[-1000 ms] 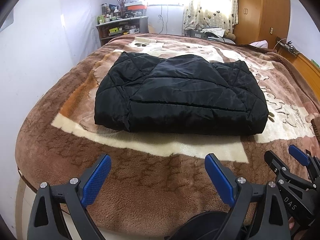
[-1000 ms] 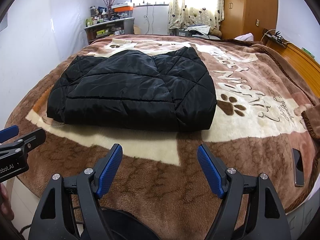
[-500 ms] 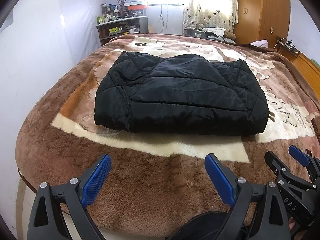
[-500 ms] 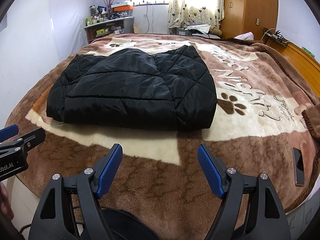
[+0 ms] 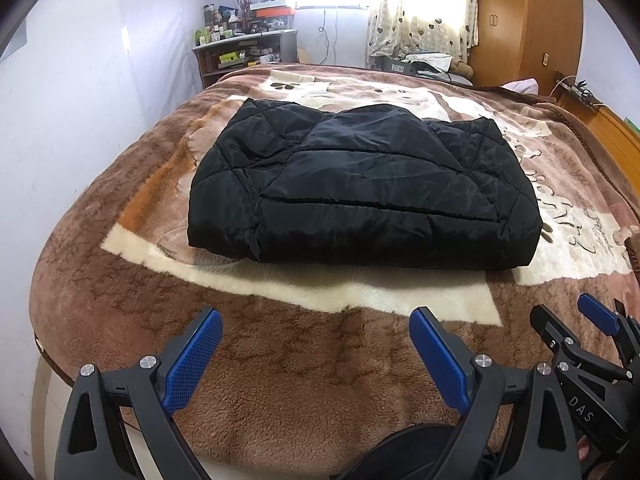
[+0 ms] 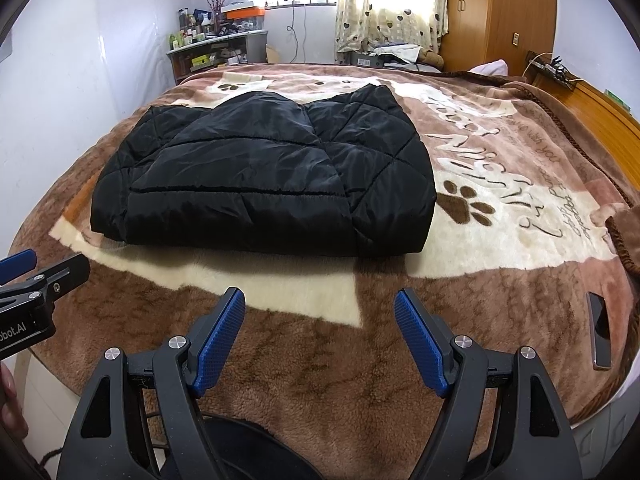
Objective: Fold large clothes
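Covering nearly the whole bed, the brown blanket [image 5: 280,400] with paw prints lies under your black quilted jacket [image 5: 360,192], which sits folded into a neat rectangle near the middle. Your left gripper [image 5: 316,354] hangs over the near edge with jaws spread, nothing between them. Your right gripper [image 6: 320,334] beside it is likewise spread and empty. A dark phone [image 6: 599,330] rests by the blanket's right edge.
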### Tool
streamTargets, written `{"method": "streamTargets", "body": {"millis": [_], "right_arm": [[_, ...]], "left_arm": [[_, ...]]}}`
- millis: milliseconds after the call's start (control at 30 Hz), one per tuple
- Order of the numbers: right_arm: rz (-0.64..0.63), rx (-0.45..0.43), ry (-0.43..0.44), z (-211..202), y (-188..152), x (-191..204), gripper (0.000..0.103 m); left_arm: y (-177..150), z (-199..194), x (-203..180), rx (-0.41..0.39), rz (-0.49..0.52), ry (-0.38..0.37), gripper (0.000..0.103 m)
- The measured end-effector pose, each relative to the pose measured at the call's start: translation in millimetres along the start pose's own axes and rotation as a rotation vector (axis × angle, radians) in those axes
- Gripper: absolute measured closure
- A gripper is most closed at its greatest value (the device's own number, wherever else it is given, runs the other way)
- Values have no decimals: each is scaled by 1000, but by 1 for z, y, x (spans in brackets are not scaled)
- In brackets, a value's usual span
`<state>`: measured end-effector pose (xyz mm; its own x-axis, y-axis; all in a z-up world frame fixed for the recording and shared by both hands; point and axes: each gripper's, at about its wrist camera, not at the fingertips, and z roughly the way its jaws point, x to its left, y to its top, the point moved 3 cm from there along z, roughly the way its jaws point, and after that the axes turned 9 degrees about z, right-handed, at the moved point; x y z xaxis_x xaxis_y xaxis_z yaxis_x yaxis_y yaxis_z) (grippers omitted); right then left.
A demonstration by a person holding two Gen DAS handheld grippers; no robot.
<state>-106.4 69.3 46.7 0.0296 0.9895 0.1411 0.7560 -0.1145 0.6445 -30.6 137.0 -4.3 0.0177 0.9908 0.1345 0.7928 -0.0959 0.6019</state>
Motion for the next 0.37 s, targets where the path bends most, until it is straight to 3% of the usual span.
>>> {"method": "streamTargets", "body": {"millis": [367], "right_arm": [[4,1,0,0,0,-1,26]], "left_arm": [[0,2,-2,6,0,5,8]]}}
